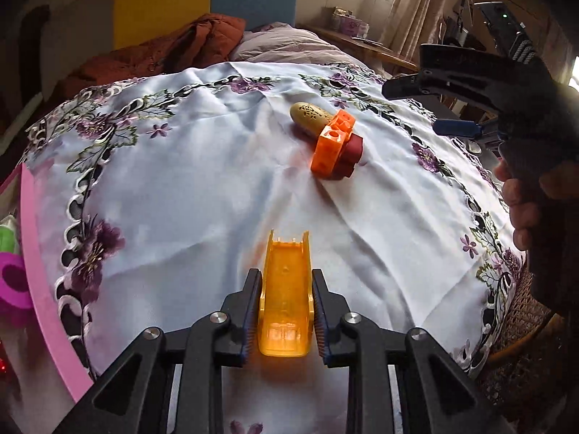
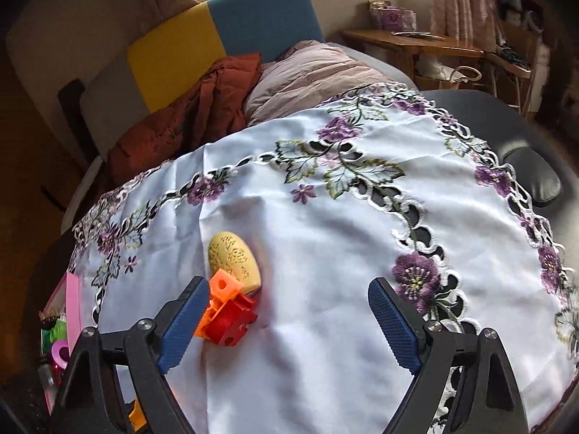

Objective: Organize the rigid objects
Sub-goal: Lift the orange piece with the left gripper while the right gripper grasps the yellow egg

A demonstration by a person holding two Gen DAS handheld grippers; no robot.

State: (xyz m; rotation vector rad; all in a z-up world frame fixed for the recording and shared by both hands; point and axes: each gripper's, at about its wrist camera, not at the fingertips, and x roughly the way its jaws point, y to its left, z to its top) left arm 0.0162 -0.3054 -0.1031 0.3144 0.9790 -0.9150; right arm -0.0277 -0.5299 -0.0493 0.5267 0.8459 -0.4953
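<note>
Toys lay on a white cloth with purple flowers [image 1: 181, 181] spread over the worktop. One see-through orange toy piece [image 1: 286, 289], long like a little slide, sat between the two blue pads of the left hand-held gripper [image 1: 286, 307], and the pads were pressed on its sides. Farther off, a yellow oval toy [image 2: 233, 258], an orange block [image 2: 220, 298] and a red block [image 2: 231, 322] lay touching in a small heap. The right hand-held gripper [image 2: 286, 320] hung over the cloth with its jaws wide apart and nothing in them; its left pad was just beside the heap. A pink box [image 1: 39, 260] with bright toys stood at the left edge of the worktop. To do this step well, the left one should likely squeeze gently, keep the piece level, and carry it slowly to the pink box.
</note>
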